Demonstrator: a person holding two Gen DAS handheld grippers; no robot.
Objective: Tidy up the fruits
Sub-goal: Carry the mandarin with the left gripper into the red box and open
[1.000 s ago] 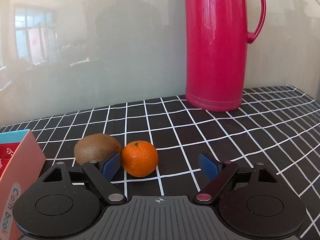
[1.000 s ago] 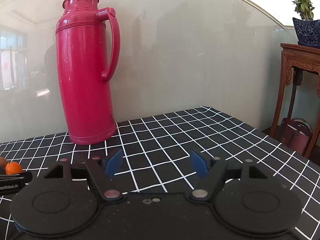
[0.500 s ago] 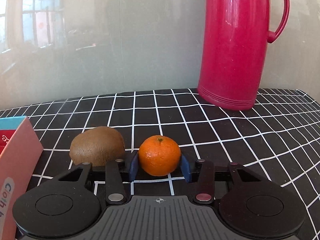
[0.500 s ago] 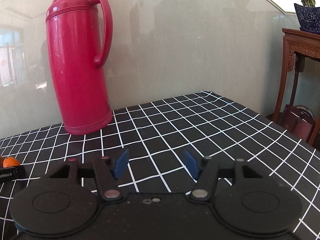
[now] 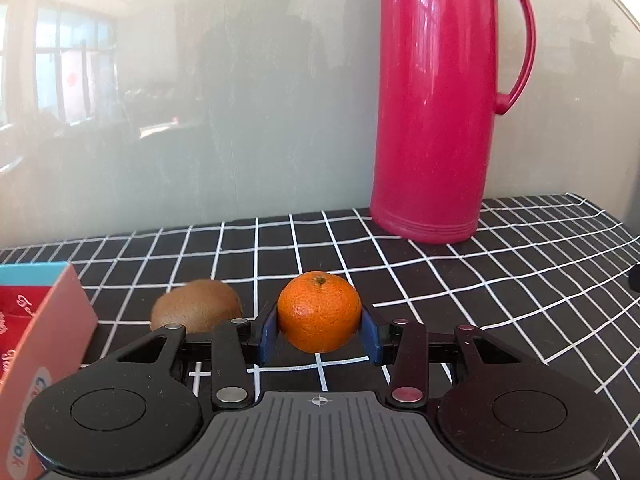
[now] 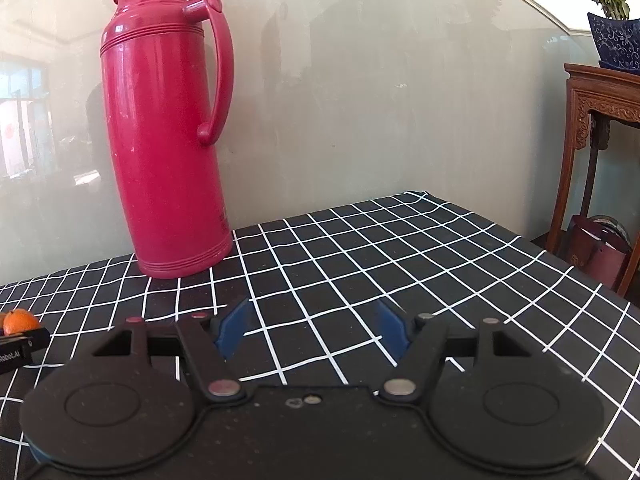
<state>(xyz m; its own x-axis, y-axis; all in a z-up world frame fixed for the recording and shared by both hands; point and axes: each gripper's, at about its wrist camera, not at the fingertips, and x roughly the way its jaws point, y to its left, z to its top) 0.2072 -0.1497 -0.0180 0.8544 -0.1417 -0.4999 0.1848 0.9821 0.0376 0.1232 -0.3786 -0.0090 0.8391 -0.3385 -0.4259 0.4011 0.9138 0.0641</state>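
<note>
A small orange (image 5: 319, 312) sits between the blue pads (image 5: 269, 330) of my left gripper (image 5: 319, 330), which is shut on it low over the checked tablecloth (image 5: 500, 288). I cannot tell whether the orange still touches the cloth. A brown kiwi (image 5: 196, 306) lies just to its left, apart from it. In the right wrist view the orange (image 6: 20, 321) shows at the far left edge. My right gripper (image 6: 312, 330) hovers over bare cloth; its jaws are opening and nothing is between them.
A tall red thermos jug (image 5: 436, 112) (image 6: 168, 140) stands at the back against the wall. A pink and blue box (image 5: 44, 340) lies close to the left of the kiwi. Past the table's right edge stand a carved wooden stand (image 6: 600, 120), a potted plant (image 6: 618, 40) and a bag (image 6: 600, 256).
My left gripper's jaws, wide apart beside the orange a second ago, have closed on it, and the gripper has shifted slightly. The right jaws narrowed a little, then widened again.
</note>
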